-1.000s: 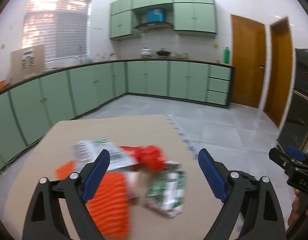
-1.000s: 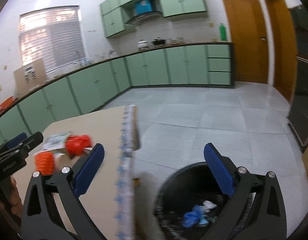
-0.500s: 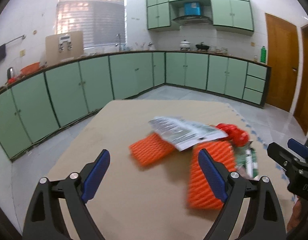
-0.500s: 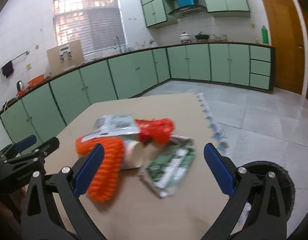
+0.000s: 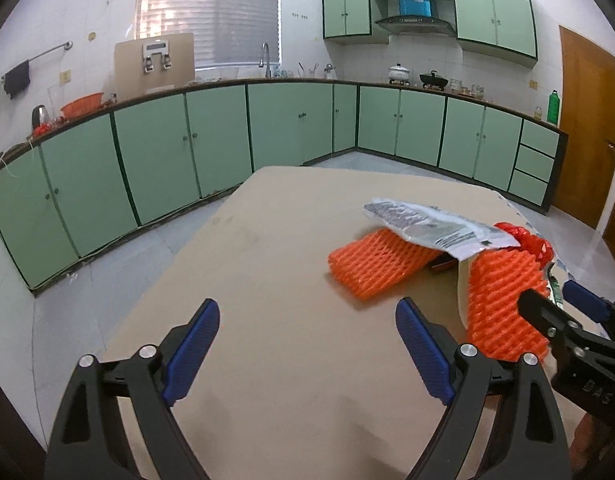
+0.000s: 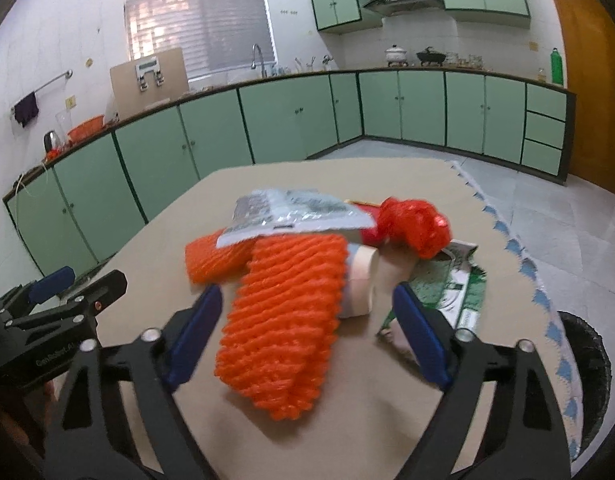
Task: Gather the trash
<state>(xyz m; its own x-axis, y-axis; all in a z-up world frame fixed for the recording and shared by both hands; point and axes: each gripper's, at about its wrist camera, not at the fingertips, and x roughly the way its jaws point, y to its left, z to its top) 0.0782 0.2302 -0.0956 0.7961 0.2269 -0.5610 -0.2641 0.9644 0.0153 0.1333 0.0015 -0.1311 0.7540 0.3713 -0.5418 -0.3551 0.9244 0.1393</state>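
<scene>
Left wrist: left gripper (image 5: 307, 354) spread wide, empty, over bare table (image 5: 243, 264). Trash pile sits ahead to the right: two orange foam nets (image 5: 381, 260), silver wrapper (image 5: 431, 226) draped across them.

Right wrist: right gripper (image 6: 305, 330) spread wide, jaws either side of the near net (image 6: 285, 320), not yet closed. Paper cup (image 6: 359, 284), red mesh (image 6: 413, 226), green wrapper (image 6: 455, 290) beyond; bin (image 6: 587, 364) at the table's right edge. Judgement: the net is soft, so lower until the pads bracket its middle, close fully, lift clear of the cup, then carry to the bin.
</scene>
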